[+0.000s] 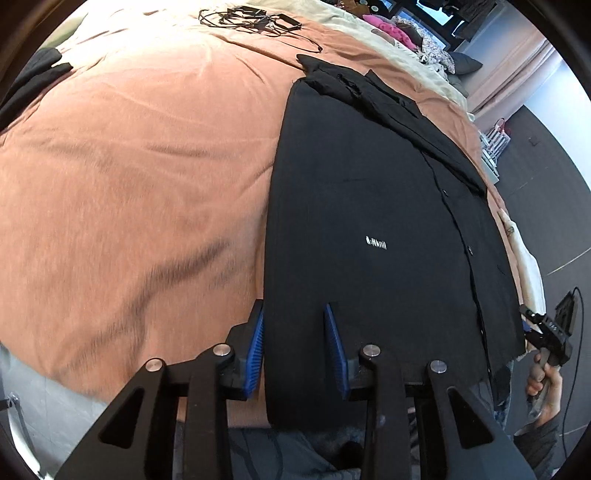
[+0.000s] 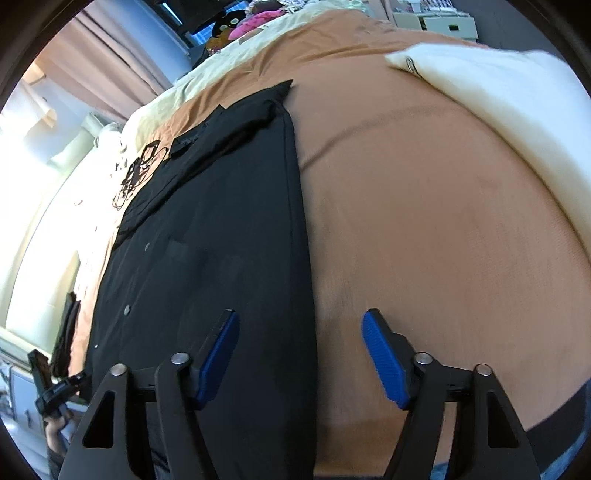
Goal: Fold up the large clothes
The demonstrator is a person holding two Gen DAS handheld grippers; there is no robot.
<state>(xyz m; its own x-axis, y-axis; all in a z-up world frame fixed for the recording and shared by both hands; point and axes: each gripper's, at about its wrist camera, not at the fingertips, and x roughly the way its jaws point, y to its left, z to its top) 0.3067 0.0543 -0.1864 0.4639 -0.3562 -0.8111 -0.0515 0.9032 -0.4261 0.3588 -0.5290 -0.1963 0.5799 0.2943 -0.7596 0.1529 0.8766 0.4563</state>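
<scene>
A black button shirt (image 1: 373, 229) with a small white logo lies flat on the orange bedspread (image 1: 129, 177), folded lengthwise into a long strip with its collar at the far end. My left gripper (image 1: 295, 310) is open, its blue pads straddling the shirt's left folded edge at the near hem. In the right wrist view the same shirt (image 2: 221, 229) lies left of centre. My right gripper (image 2: 299, 317) is open wide over the shirt's right folded edge near the hem, one pad above the cloth and one above the bedspread (image 2: 424, 221).
A tangle of black cables (image 1: 251, 18) lies at the far side of the bed. A white pillow (image 2: 498, 96) sits at the right. Cream bedding (image 1: 399, 40) and a pile of clothes (image 1: 391, 27) lie beyond the shirt. The floor (image 1: 546, 177) is to the right.
</scene>
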